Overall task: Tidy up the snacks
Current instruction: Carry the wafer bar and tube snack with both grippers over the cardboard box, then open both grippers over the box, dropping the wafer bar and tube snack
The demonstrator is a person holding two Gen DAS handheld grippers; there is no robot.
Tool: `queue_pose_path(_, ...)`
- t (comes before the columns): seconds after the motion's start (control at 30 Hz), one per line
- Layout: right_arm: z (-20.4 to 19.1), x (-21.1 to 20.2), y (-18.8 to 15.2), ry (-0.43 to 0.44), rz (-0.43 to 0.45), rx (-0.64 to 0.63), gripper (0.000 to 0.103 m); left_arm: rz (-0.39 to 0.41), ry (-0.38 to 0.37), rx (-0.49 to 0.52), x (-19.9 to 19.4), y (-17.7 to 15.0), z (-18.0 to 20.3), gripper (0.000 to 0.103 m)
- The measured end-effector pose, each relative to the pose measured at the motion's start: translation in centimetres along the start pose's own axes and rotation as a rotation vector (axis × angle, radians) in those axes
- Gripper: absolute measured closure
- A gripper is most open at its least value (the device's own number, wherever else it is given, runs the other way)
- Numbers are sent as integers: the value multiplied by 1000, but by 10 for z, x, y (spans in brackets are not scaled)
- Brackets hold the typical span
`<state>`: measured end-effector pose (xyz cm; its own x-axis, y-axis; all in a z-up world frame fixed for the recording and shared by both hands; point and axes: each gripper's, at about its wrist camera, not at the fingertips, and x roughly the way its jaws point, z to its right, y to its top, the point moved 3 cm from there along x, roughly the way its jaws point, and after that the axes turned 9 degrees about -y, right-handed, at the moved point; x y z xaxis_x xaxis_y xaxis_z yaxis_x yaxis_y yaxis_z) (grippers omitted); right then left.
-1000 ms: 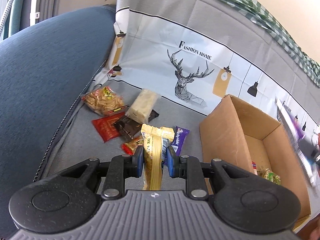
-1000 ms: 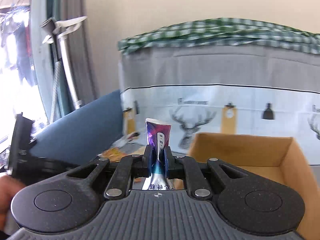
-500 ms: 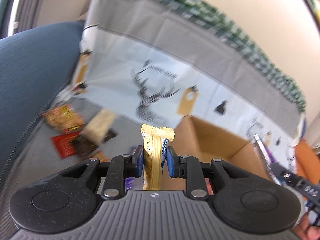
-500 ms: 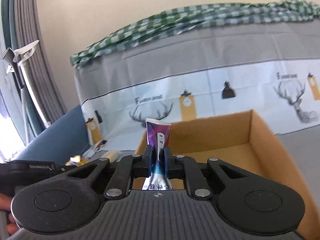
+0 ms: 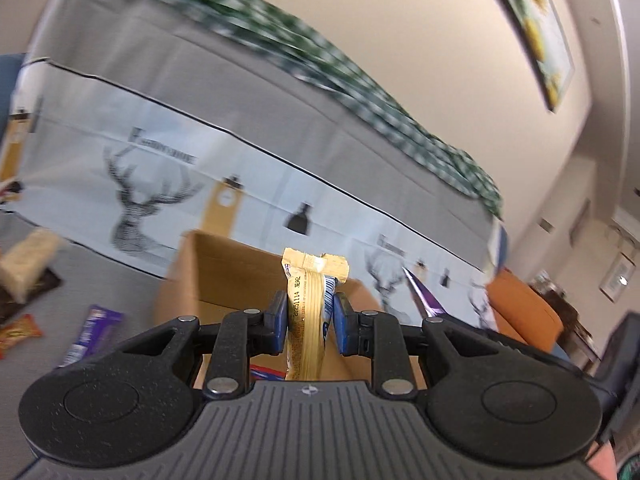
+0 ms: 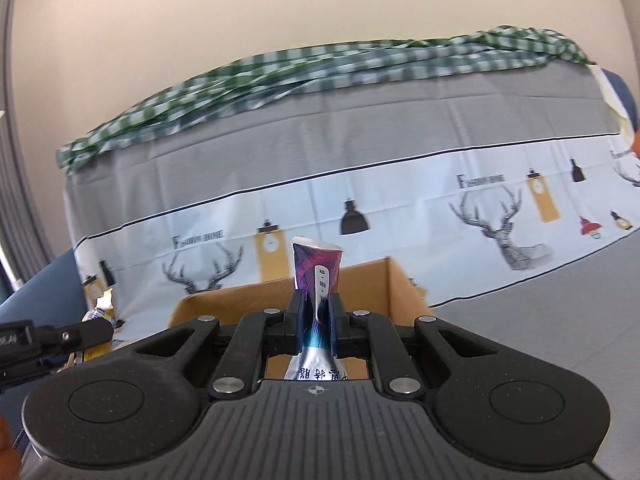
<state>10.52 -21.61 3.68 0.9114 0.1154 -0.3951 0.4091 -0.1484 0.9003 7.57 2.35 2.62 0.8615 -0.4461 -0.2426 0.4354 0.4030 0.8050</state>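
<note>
My left gripper (image 5: 310, 314) is shut on a yellow snack bar (image 5: 308, 312) and holds it upright over the near side of the open cardboard box (image 5: 224, 268). My right gripper (image 6: 317, 314) is shut on a purple snack packet (image 6: 317, 276), held upright in front of the same box (image 6: 360, 284). The purple packet's tip (image 5: 422, 294) shows at the right in the left wrist view. The left gripper's arm (image 6: 52, 338) and its yellow bar (image 6: 100, 312) show at the left in the right wrist view.
Loose snacks lie left of the box on the grey sofa cover: a purple bar (image 5: 94, 330), a pale packet (image 5: 24, 264), an orange packet (image 5: 16, 332). A deer-print cover (image 6: 360, 208) with a green checked cloth (image 6: 320, 64) backs the box. Something red (image 5: 268, 372) lies inside the box.
Both grippers have swung right with their snacks still held. The left gripper has moved from the snack pile to the box. The right gripper has drawn back a little from the box.
</note>
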Motion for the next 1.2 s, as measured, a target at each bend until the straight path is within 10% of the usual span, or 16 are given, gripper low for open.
queue_pose_path(1.2, -1, -3, -1, -31, 37, -54, 91, -76, -104, 132, 23, -23, 31, 77)
